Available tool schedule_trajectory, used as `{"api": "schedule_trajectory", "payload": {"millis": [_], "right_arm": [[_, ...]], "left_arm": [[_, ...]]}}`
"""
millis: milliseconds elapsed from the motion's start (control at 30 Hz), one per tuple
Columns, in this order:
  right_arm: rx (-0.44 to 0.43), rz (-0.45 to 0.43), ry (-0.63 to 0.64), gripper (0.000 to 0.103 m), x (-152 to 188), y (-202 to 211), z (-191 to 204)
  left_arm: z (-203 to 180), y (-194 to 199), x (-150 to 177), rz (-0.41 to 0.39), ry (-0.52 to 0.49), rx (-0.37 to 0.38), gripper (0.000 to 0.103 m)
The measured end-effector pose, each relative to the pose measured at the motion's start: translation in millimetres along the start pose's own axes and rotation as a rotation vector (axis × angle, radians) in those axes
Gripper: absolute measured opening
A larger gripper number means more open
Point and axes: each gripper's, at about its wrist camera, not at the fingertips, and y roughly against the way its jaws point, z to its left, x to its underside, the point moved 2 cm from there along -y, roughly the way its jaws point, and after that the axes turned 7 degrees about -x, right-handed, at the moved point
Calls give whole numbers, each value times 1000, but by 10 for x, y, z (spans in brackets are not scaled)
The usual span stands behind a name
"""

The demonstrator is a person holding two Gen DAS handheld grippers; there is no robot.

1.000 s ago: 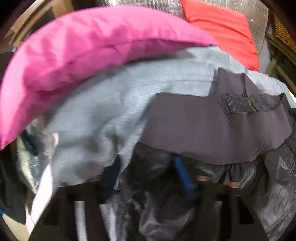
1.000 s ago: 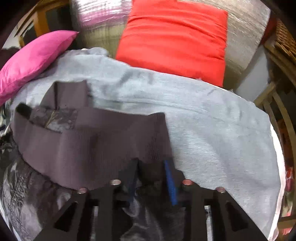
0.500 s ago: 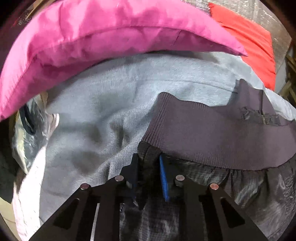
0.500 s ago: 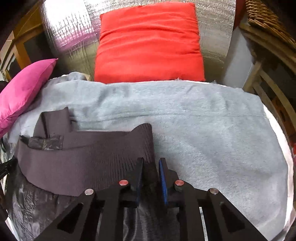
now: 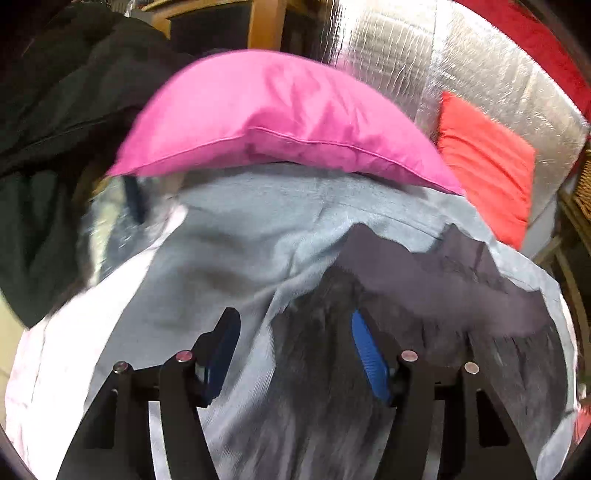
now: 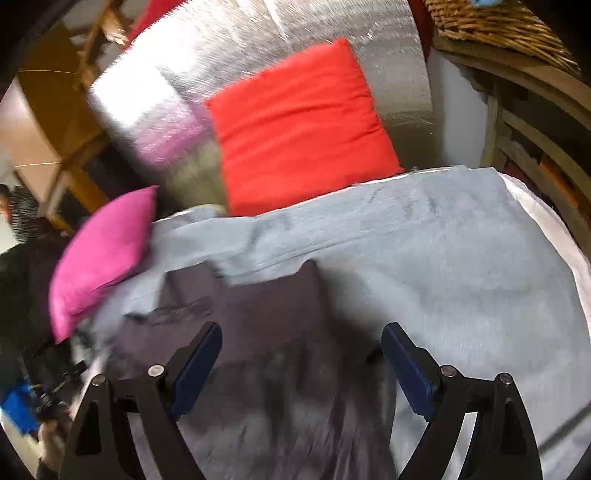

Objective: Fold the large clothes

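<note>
A dark jacket with a wide ribbed hem band lies on a pale grey blanket. In the left wrist view my left gripper hovers above the jacket's left edge, its jaws opening, nothing pressed between the blue pads. In the right wrist view the same jacket and its ribbed band lie below my right gripper, whose jaws are opening wide over the cloth without pinching it. Both views are blurred by motion.
A pink cushion rests at the blanket's far left edge and a red cushion leans on a silver foil backrest. Dark clothing hangs on the left. A wicker basket sits on a wooden frame at right.
Both grippers held the jacket by its ribbed band, then let go, spread their jaws and pulled back and upward from the cloth. The jacket now lies loose on the blanket.
</note>
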Motion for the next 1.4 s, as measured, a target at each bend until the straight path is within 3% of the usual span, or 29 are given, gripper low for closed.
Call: {"api": "schedule_trajectory", "payload": {"millis": [133, 233, 333, 533, 633, 733, 867, 1000, 1167, 1400], "right_arm": [[-113, 27, -5, 91, 570, 347, 121], [-159, 104, -19, 91, 955, 296, 121], [-180, 156, -50, 91, 1194, 86, 58], [-224, 195, -16, 91, 961, -356, 152], [-153, 244, 22, 90, 835, -700, 163], [-80, 204, -45, 90, 653, -909, -46], [-61, 224, -77, 90, 607, -1080, -139], [-57, 176, -90, 90, 597, -816, -53], [-102, 68, -59, 90, 737, -74, 24], [-203, 29, -124, 91, 1698, 696, -19]], "left_arm": [[30, 246, 349, -2, -23, 35, 64], [-58, 366, 643, 2, -56, 49, 64], [-243, 333, 735, 6, -113, 52, 64], [-729, 7, 690, 8, -228, 50, 64], [-759, -240, 620, 25, -216, -17, 65], [-728, -482, 523, 42, -210, -76, 67], [-683, -563, 474, 66, -185, -83, 66], [-545, -333, 452, 68, -121, -42, 66], [-139, 156, 593, 6, -44, -13, 66], [599, 660, 1159, 18, 162, 38, 75]]}}
